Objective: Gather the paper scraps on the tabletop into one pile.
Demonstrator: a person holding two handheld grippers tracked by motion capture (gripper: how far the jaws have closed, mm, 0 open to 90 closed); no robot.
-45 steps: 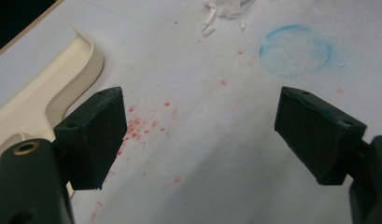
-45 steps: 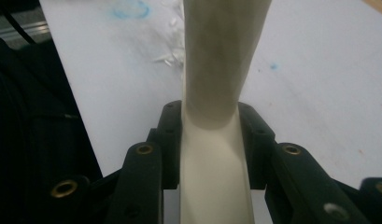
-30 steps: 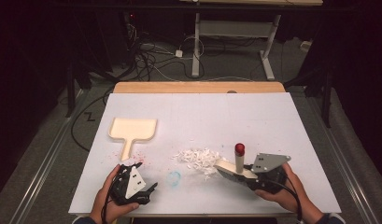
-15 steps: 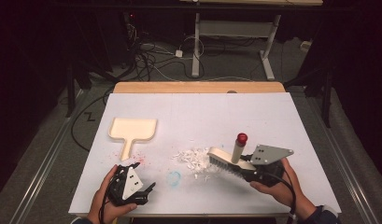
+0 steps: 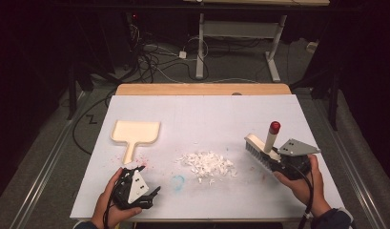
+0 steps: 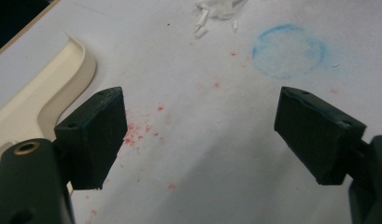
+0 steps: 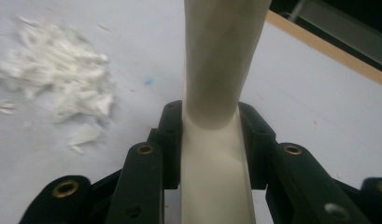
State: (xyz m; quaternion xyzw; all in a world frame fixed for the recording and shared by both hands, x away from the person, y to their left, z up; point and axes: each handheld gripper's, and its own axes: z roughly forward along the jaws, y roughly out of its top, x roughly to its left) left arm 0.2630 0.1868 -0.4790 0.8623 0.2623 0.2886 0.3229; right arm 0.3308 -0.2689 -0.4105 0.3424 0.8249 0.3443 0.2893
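Resting near the table's front edge at the left, the left gripper is sitting in the person's left hand, its jaws gaping wide over bare white table with nothing between them. Just beyond it the cream dustpan is lying flat, handle toward the person; in the left gripper view its pan is cut off at the frame's edge. Mid-table, the pile of white scraps is lying loose, next to a faint blue ring. At the right, the right gripper is clamping the brush by its pale handle, bristles angled down toward the table, well apart from the scraps. Whether the bristles are touching the surface is hard to make out.
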